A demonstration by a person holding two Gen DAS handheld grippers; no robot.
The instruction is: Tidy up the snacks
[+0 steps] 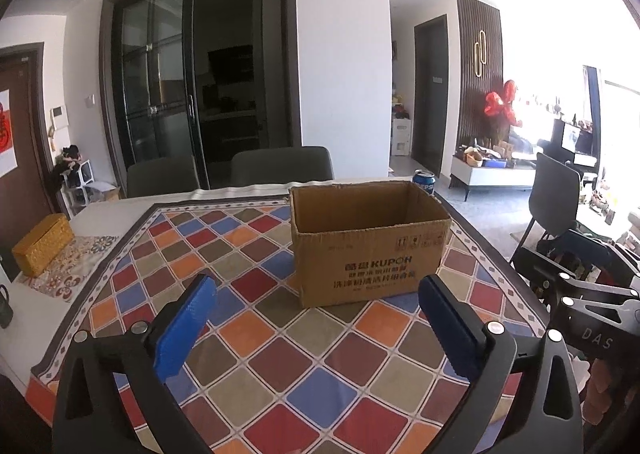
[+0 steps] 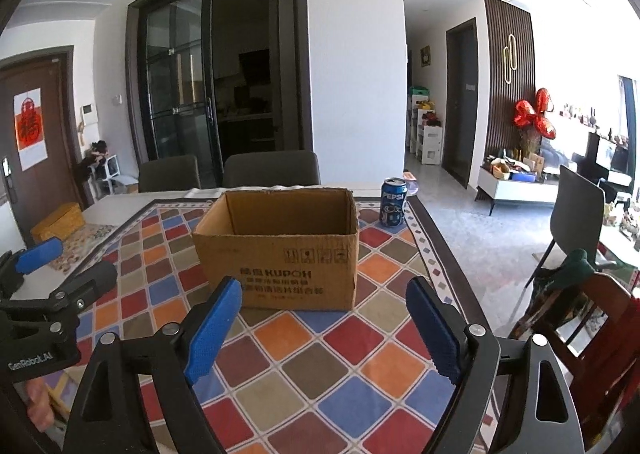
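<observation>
Cardboard box (image 2: 276,246), open-topped and printed "KUPOH" above Chinese lines, stood on the table (image 2: 344,366) under a cloth of coloured diamonds. A blue "PEPSI" can (image 2: 393,201) stood just behind the box's right corner. A yellow woven box (image 1: 42,244) lay far left. Both the left gripper (image 1: 316,318) and the right gripper (image 2: 324,322) hovered before the box, blue pads apart, holding nothing; "GenRobot.AI" showed on one.
</observation>
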